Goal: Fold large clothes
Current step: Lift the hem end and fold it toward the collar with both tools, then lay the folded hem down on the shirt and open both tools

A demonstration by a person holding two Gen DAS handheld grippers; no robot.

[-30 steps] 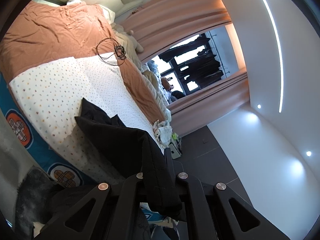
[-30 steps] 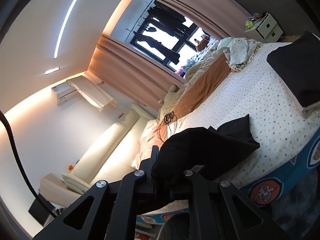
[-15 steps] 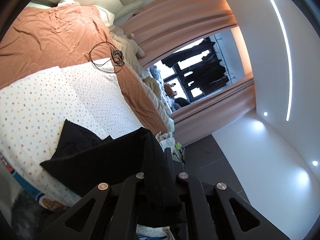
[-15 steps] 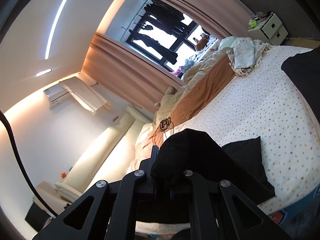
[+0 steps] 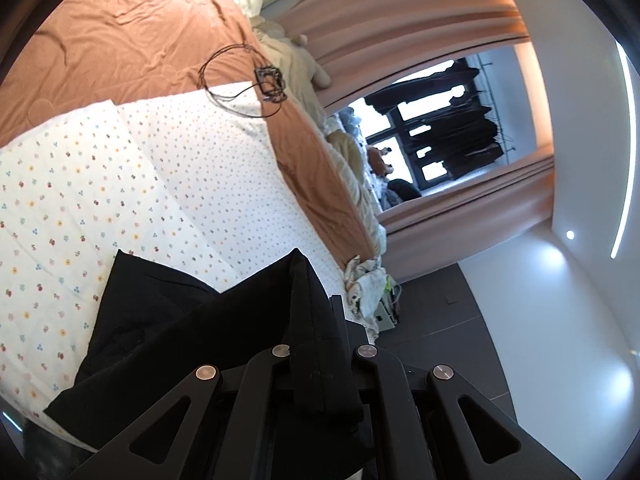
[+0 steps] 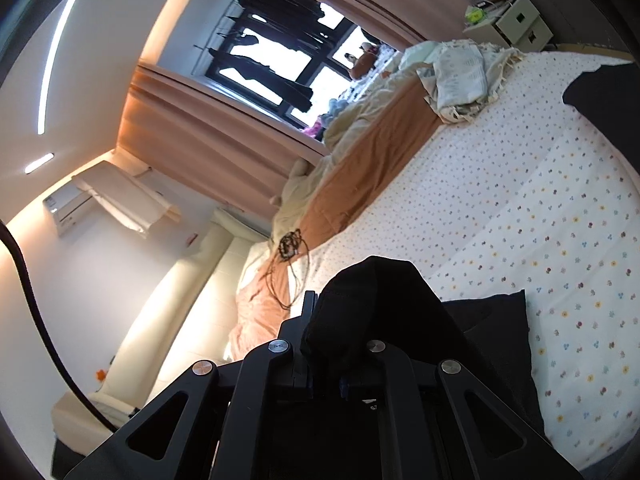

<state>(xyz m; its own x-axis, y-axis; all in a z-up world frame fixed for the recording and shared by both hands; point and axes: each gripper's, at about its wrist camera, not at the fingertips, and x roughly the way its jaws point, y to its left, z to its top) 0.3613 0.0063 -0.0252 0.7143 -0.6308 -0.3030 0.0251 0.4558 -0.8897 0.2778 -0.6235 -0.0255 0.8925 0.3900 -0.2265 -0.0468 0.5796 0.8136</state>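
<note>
Wide bed (image 5: 224, 184) across both views, spread with a white dotted sheet (image 6: 520, 200) and a rust-brown cover (image 5: 120, 40) further up. Beyond it, peach curtains (image 5: 400, 12) and a bright window (image 6: 288, 60) hung with dark clothes. Off at the far end, a crumpled pale heap of laundry (image 6: 460, 76), and a tangle of black cable (image 5: 248, 80) lying on the cover.

Then the task's own piece: black garment (image 5: 160, 328), draped from the near edge of the bed onto the dotted sheet, part flat, part lifted. A second dark shape (image 6: 600, 96) at the right rim of the right view; cannot tell what.

Left gripper (image 5: 320, 360) pressed together, pinching a bunched edge of the black garment. Right gripper (image 6: 336, 356) likewise clamped, a hooded fold of the same cloth humped over its jaws.

Step in hand, by the look of it: carrying two held points of the cloth out over the bed to lay a fold or spread it flat. Early in the task, probably; no tidy folded shape yet.

Next move, at a guess: keeping both pinches firm and level, setting the held edge down squarely on the flat part, then letting go without dragging wrinkles in.
</note>
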